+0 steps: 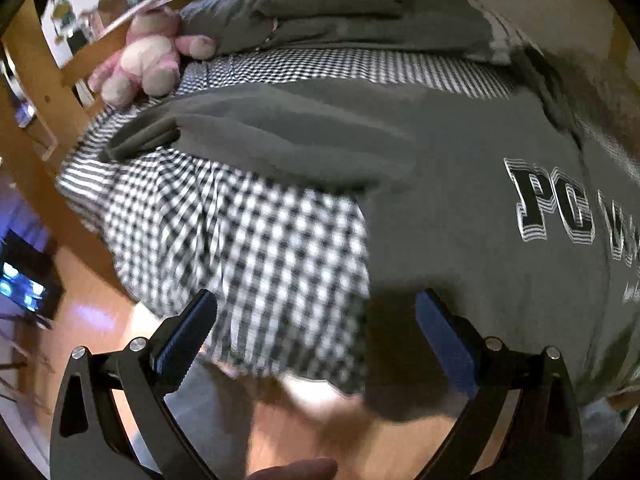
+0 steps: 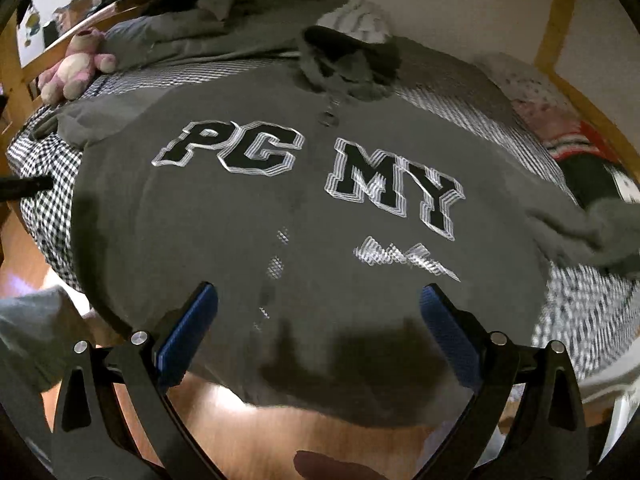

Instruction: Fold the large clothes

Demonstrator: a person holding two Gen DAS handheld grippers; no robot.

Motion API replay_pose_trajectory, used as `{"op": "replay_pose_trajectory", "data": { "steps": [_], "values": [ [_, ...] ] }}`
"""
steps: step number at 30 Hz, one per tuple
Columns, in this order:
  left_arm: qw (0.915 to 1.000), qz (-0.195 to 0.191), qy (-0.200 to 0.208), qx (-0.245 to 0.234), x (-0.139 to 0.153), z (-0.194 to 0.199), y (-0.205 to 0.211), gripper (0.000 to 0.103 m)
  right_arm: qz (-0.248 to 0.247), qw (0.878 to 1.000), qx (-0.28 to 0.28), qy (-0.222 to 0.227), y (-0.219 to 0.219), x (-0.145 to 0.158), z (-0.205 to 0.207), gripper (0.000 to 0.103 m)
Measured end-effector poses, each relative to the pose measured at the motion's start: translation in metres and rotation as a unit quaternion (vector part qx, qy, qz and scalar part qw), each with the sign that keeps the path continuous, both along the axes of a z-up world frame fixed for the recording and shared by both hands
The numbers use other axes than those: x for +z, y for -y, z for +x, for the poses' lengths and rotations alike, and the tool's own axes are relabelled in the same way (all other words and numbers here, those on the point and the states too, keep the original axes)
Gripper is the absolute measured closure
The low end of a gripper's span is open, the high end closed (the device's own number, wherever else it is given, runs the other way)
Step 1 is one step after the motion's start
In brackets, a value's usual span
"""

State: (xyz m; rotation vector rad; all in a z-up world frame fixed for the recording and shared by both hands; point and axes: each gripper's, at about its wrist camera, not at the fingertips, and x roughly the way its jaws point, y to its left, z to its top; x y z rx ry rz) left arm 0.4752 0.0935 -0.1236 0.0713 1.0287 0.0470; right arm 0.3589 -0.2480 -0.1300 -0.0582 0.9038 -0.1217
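Hoodie [image 2: 304, 216]: spread front-up on the checked bed [image 1: 248, 240], centre frame.
Left claw [image 1: 316, 332]: wide open, empty, at the hem corner.
Right claw [image 2: 318, 320]: wide open, empty.
Sleeve [image 1: 256, 140]: upper left; blurred, probably flat.
Advice: pinch hem squarely, both layers.

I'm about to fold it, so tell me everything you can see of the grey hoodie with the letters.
The grey hoodie lies front up, spread flat on the checked bedcover. Soft, fleecy-looking fabric; black letters outlined in white; a button placket below the crumpled hood. One sleeve stretches out, the other lies bunched. Its hem hangs over the bed's edge. Neither gripper touches it.
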Motion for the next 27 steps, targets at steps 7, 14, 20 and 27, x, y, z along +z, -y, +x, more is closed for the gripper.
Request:
{"op": "replay_pose_trajectory", "data": {
  "steps": [7,14,20,27],
  "values": [
    [0.9892,-0.144,0.011,0.023,-0.004,0.082,-0.075,0.005,-0.020,0.998,0.066,0.001,-0.078,0.004,0.074,0.003],
    [0.9412,-0.315,0.096,0.073,-0.014,0.128,-0.181,0.005,-0.023,0.991,0.130,0.014,-0.161,0.010,0.135,0.003],
    [0.8768,-0.450,0.051,0.161,-0.048,0.155,-0.247,0.005,-0.054,0.975,0.214,0.041,-0.235,0.007,0.164,0.003],
    [0.8595,-0.469,0.096,0.179,-0.042,0.169,-0.265,0.005,-0.112,0.941,0.311,0.070,-0.324,-0.016,0.168,0.003]
  ]
}}
